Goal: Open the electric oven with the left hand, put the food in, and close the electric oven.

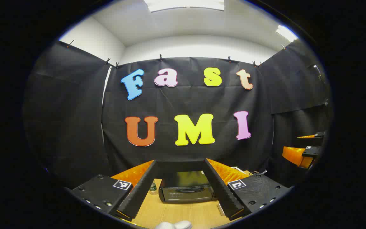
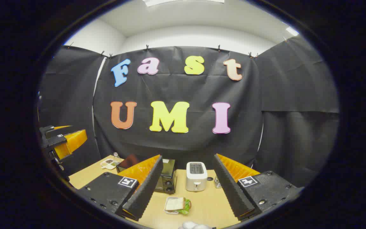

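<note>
We see a white two-slot toaster (image 2: 196,176) standing upright on the light wooden table (image 2: 208,203), a little below the middle of the right gripper view, with a small metallic object (image 2: 216,182) just beside it on its right that is too small for us to identify. Toward the left of that view, at the table's far corner, we find a clear plastic bottle (image 2: 116,155) next to a small flat white dish (image 2: 107,163). In the left gripper view we notice a similar small clear bottle with a green label (image 1: 152,187) low in the frame, left of centre, and bright ceiling light panels (image 1: 184,4) along the top edge.
</note>
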